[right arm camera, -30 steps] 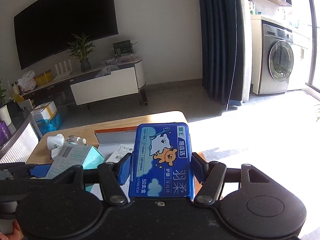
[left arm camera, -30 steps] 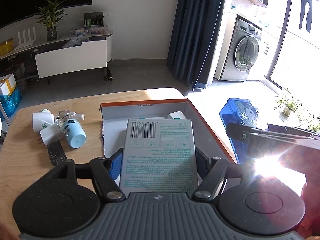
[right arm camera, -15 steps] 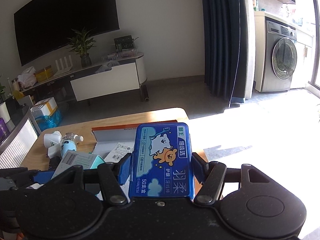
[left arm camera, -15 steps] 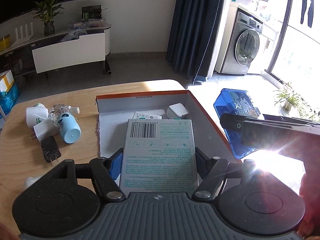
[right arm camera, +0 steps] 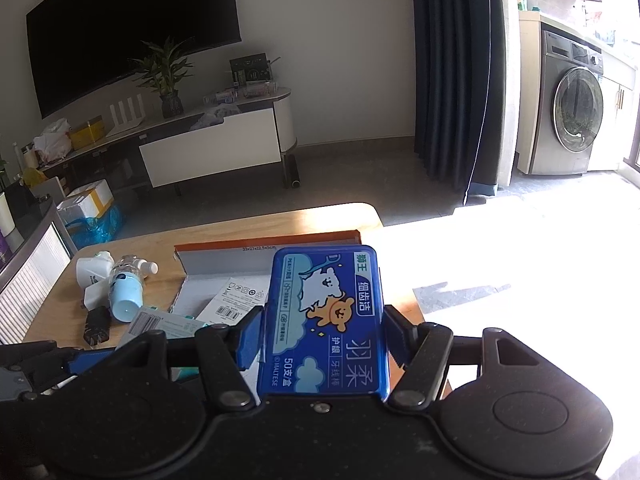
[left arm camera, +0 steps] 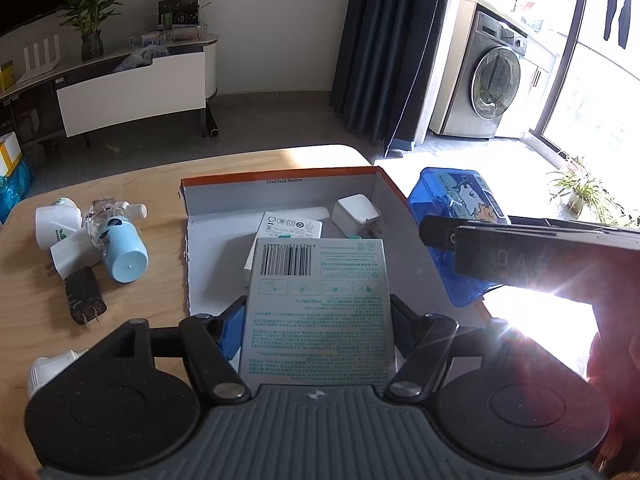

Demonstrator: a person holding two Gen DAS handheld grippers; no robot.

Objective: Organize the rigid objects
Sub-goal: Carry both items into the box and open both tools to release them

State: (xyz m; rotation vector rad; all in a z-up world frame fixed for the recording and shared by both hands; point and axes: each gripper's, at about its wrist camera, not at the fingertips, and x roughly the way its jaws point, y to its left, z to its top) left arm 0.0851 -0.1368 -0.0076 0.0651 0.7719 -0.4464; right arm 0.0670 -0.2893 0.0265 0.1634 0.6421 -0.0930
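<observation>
Both claws lower over orange tray [left arm camera: 280, 178], left claw [left arm camera: 316, 320] pinching barcode box [left arm camera: 316, 304], right claw [right arm camera: 322, 340] blue tin [right arm camera: 324, 316].

A pale teal carton [left arm camera: 318, 304], barcode up, hangs above the orange-rimmed box [left arm camera: 280, 184]. A blue tin [right arm camera: 326, 320] shows a bear picture. A light blue bottle [left arm camera: 120, 248] lies on the surface [left arm camera: 152, 184]

Light wooden table [left arm camera: 132, 184], rounded far corners, sun glare at far right edge. Open cardboard box [left arm camera: 280, 190], orange outside, grey inside, sits toward the right edge, back wall facing the far edge. Cluster near left edge: white plug adapter [left arm camera: 54, 222], clear small bottle with white cap [left arm camera: 116, 212], pale blue cylindrical bottle [left arm camera: 124, 252] on its side touching a second white adapter [left arm camera: 74, 256], black two-prong charger [left arm camera: 84, 296] just in front. Another white plug [left arm camera: 48, 370] at near left edge, partly hidden.
</observation>
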